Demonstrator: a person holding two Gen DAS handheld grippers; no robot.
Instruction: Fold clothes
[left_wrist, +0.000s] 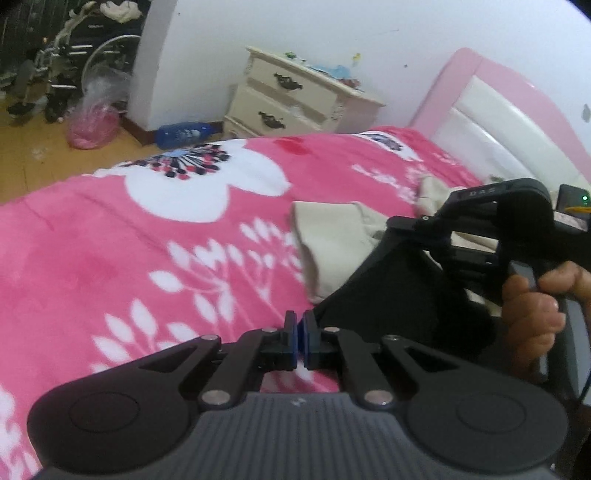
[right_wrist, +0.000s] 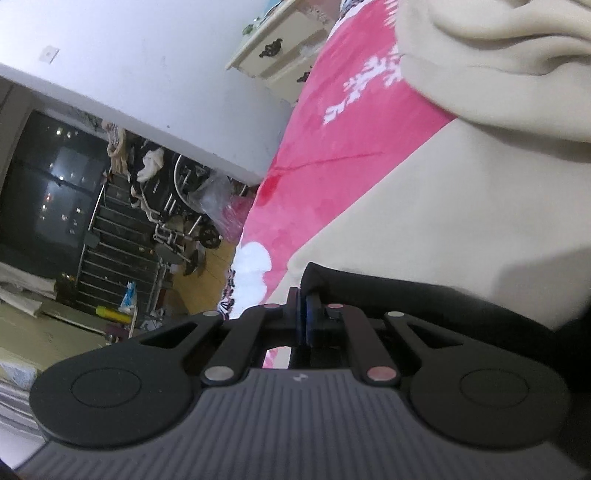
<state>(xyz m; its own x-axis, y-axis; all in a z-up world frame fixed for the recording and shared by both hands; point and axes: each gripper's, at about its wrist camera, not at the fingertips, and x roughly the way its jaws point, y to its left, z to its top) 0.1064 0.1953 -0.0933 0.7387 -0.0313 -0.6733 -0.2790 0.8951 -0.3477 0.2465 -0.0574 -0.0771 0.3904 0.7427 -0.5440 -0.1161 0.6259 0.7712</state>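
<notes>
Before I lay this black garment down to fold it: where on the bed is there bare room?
The pink blanket lies bare from the beige garment across to the floor-side edge, and up toward the nightstand. It is crowded near the headboard, where beige cloth, the black garment and both grippers bunch together.

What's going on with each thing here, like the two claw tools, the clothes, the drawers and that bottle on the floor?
left gripper: shut on the black garment.
right gripper: shut on the black garment.
black garment: lifted, stretched between the two grippers.
beige garment: lying rumpled on the bed, unfolded.
pink blanket: spread flat over the bed.
nightstand: both drawers closed.
blue bottle: lying on its side on the floor.
</notes>
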